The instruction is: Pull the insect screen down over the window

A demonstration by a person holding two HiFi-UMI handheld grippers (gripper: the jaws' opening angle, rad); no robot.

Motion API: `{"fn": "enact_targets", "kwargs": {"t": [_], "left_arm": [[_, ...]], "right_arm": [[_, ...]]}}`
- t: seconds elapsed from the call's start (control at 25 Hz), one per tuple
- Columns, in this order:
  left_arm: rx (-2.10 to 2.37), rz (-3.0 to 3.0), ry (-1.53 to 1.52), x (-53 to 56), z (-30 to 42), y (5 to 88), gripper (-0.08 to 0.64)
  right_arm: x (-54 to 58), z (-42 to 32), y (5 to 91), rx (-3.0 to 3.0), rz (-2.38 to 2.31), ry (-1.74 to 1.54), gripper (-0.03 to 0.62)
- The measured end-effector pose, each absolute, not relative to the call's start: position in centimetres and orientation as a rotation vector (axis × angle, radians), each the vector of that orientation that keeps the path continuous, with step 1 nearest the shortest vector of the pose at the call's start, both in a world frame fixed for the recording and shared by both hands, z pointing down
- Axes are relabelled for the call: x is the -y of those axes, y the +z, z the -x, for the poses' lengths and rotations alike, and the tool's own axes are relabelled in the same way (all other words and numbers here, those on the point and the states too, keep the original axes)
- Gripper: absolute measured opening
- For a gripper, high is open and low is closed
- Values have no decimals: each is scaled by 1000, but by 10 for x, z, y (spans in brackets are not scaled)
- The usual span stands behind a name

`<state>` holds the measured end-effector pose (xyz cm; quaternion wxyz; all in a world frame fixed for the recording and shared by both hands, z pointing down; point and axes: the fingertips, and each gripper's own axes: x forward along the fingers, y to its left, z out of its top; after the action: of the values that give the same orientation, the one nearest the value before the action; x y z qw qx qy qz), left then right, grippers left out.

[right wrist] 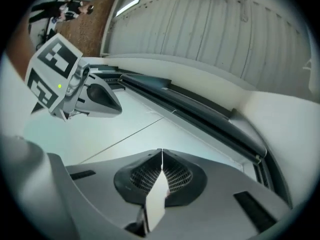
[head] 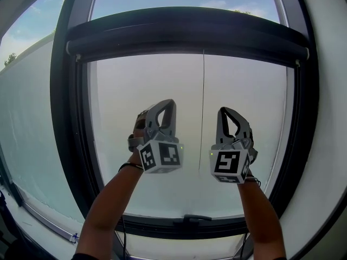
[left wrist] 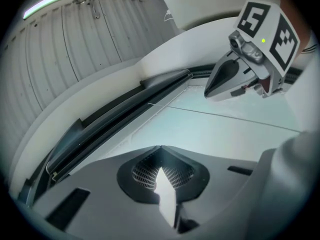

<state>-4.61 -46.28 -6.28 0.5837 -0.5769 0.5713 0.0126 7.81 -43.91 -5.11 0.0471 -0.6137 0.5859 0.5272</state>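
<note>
The insect screen's dark bar [head: 184,37] runs across the upper part of the black-framed window [head: 65,118]. A thin cord [head: 204,91] hangs from the bar's middle down the pane. Both grippers are raised in front of the glass, below the bar, one on each side of the cord. My left gripper [head: 169,104] is shut with nothing in it, and its jaws meet in the left gripper view [left wrist: 161,153]. My right gripper [head: 224,112] is shut and empty too [right wrist: 161,154]. Each shows in the other's view: right gripper [left wrist: 208,91], left gripper [right wrist: 119,107].
A dark handle [head: 190,218] sits on the window's bottom rail. Pale wall reveals flank the frame, with a ribbed ceiling [right wrist: 225,29] above. Through the glass I see a white wall and sky. A second pane [head: 27,118] lies to the left.
</note>
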Motion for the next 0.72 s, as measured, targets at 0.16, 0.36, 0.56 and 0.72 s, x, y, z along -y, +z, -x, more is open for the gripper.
{"fn": "enact_targets", "kwargs": {"t": [0.16, 0.36, 0.56, 0.72], "left_arm": [[-1357, 1251, -35, 462, 51, -74, -3], [-1364, 1155, -193, 470, 55, -84, 79], [-1356, 1016, -314, 475, 58, -97, 167], [-1360, 909, -387, 474, 62, -116, 271]], "right_arm": [[438, -81, -64, -1700, 1930, 1770, -5], [438, -86, -77, -1584, 1994, 1987, 43], [448, -90, -84, -1479, 2053, 2224, 124], [452, -88, -92, -1357, 2071, 2450, 213]]}}
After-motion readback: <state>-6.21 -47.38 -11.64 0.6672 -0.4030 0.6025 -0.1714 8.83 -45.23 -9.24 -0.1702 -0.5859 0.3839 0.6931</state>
